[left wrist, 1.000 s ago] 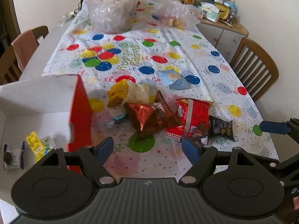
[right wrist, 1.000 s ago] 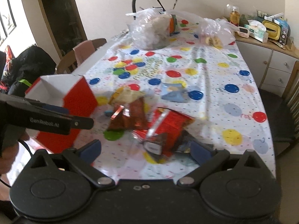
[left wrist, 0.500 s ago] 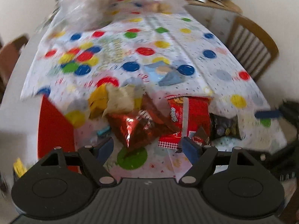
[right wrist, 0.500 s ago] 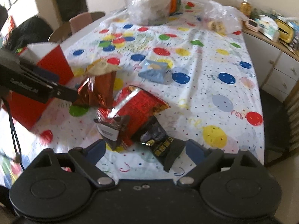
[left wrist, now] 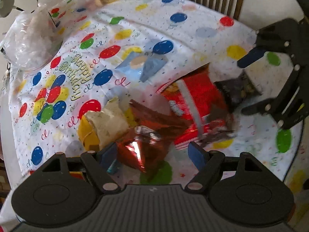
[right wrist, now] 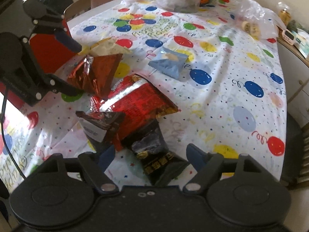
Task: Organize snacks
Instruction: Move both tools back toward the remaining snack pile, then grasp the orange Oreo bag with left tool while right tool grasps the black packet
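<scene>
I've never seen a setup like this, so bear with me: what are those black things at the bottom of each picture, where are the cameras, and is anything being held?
Each is a hand-held two-finger gripper with a camera looking along its blue-padded fingers. One picture comes from the left gripper, the other from the right gripper; each also shows the other. Both are open and hold nothing. On the balloon tablecloth lies a pile of snacks: a shiny brown bag, a red bag, a black packet and a pale blue packet. A red box stands at the side.
</scene>
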A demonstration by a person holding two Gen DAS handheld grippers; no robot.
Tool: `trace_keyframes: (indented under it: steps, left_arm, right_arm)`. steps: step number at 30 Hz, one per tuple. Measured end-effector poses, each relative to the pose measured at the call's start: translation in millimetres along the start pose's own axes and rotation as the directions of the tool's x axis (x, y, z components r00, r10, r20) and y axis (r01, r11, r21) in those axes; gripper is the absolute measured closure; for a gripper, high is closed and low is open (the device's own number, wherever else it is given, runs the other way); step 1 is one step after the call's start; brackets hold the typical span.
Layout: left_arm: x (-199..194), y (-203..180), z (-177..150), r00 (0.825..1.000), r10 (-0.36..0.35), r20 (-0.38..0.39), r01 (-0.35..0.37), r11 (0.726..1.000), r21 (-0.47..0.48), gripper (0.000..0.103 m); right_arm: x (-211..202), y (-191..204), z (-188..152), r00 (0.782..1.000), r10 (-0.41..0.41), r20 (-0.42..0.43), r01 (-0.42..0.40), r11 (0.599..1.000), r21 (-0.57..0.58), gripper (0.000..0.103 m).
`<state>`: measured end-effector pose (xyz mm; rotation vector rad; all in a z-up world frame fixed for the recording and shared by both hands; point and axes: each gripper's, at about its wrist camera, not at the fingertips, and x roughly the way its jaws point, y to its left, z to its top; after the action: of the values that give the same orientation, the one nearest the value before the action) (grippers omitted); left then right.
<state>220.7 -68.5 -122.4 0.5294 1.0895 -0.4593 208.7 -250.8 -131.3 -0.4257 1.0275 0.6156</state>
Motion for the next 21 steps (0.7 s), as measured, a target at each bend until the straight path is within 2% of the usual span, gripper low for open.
trace_keyframes:
  steps: [5,11,21]
  left_arm:
    - [14.6,8.8,4.9,0.999,-0.001,-0.036,0.002,0.999,0.036,0.023]
    - [28.7,5.0,10.4,0.998,-0.011,-0.067,0.017,0.996,0.091,0.023]
    - [39.4,2.2,15.5,0.998,0.003,-0.064,0.003,0.996,0.085,0.024]
  right_arm:
    - [8.5,-5.9,-1.2,1.0,0.014,-0.026,-0.014,1.0,-0.015,0.027]
    - [13.7,-5.5,-2.0,0.999,0.018,-0.04,-0.02,0.999,-0.039,0.034]
    - [17.2,-2.4,-2.6,1.0,0.004,-0.028,-0.005,1.0,-0.028,0.043]
